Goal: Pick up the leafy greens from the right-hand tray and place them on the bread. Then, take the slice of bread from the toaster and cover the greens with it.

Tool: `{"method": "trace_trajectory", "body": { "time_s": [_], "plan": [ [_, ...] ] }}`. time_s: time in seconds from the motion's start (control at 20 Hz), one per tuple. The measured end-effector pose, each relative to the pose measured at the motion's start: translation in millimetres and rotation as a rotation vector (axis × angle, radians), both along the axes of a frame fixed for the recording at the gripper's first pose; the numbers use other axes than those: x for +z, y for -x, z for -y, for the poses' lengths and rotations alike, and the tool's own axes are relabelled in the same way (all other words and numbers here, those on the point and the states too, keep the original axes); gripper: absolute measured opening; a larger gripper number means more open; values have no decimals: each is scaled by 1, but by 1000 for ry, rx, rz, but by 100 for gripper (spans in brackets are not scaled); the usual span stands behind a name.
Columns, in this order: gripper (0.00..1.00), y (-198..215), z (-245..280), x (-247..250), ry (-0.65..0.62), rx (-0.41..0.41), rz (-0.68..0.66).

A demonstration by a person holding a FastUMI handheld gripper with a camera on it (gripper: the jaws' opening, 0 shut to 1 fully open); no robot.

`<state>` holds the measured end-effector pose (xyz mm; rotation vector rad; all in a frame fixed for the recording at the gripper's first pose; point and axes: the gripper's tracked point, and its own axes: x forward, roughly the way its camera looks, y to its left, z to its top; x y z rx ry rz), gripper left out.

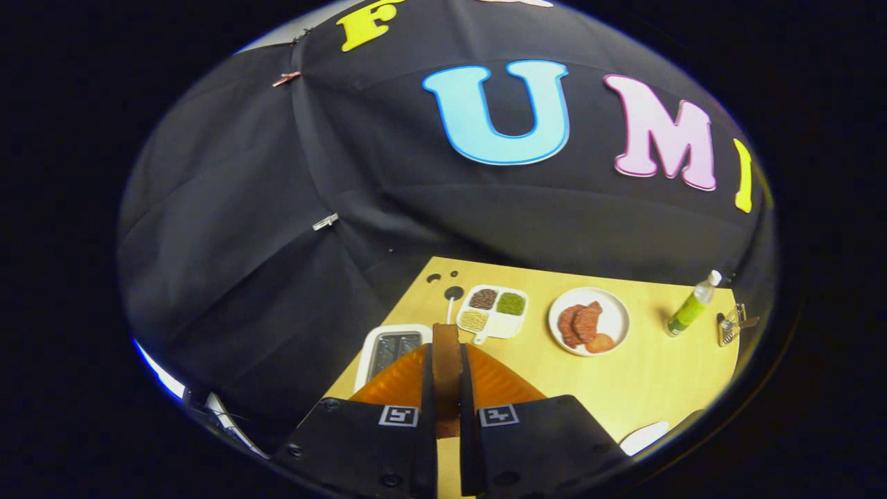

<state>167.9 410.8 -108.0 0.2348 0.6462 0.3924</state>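
My gripper is shut on a brown slice of bread, held edge-on and upright between both fingers, lifted well above the wooden table. Just behind and to the left of the slice stands the white toaster, its dark slots showing. The fingers hide the table right below the slice.
Beyond the fingers lies a white divided tray with brown, green and pale fillings. To its right a white plate holds reddish meat slices. A green bottle and a metal clip stand far right. A white rim peeks in near right.
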Motion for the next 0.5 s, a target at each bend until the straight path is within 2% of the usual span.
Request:
{"method": "trace_trajectory", "body": {
  "time_s": [0.2,0.5],
  "plan": [
    [17,30,53,-46,55,-93,-49],
    [17,70,97,-120,83,-193,-157]
  ]
}}
